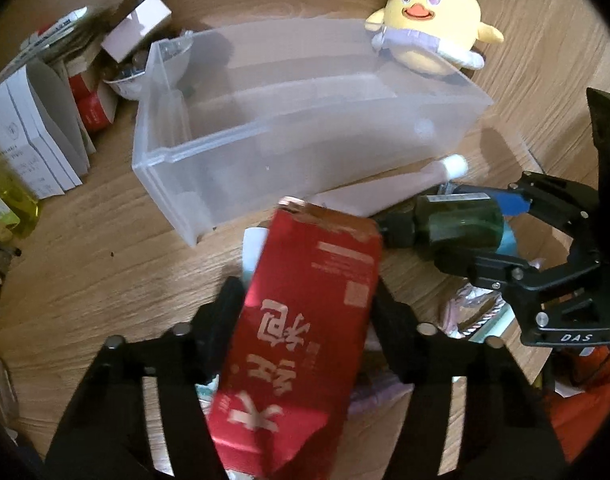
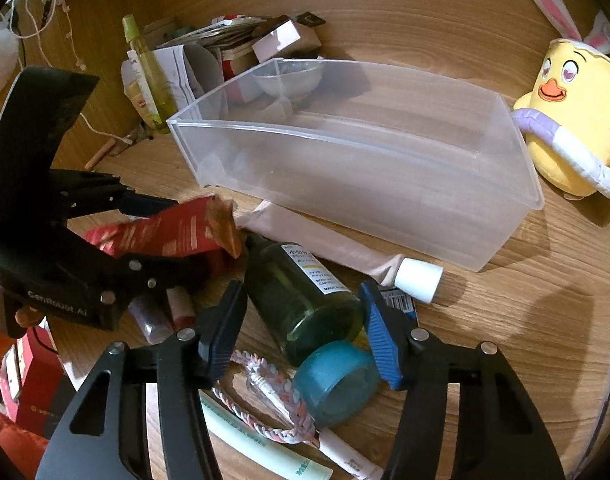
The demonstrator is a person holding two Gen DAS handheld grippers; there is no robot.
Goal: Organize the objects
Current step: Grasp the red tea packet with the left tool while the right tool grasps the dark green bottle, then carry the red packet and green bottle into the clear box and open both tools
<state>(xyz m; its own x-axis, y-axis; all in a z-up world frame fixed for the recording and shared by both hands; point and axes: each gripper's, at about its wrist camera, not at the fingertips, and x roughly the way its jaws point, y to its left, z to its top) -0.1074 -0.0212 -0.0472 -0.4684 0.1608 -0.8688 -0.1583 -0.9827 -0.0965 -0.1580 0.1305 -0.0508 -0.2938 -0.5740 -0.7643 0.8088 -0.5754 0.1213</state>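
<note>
Left wrist view: the left hand-held gripper [image 1: 309, 320] is clamped narrow on a red box [image 1: 301, 336] with pale lettering; both fingers press its sides and the box fills the lower centre, lifted above the clutter. A clear plastic bin [image 1: 289, 120] sits at centre on the wooden table [image 1: 105, 248]. A yellow chick plush [image 1: 433, 20] leans at its upper right rim. The right hand-held gripper [image 1: 461, 236] enters from the right, its fingers either side of a dark green bottle [image 1: 457, 228].

Right wrist view: the right hand-held gripper [image 2: 301, 328] stands moderately wide, its fingers flanking the dark green bottle [image 2: 301, 300] lying at lower centre; firm contact cannot be told. A teal jar [image 2: 337, 384] lies against the bottle's base. A pink tube [image 2: 345, 252] with white cap lies between bottle and clear plastic bin [image 2: 365, 184]. At left, the left hand-held gripper [image 2: 193, 232] holds the red box [image 2: 173, 228].
</note>
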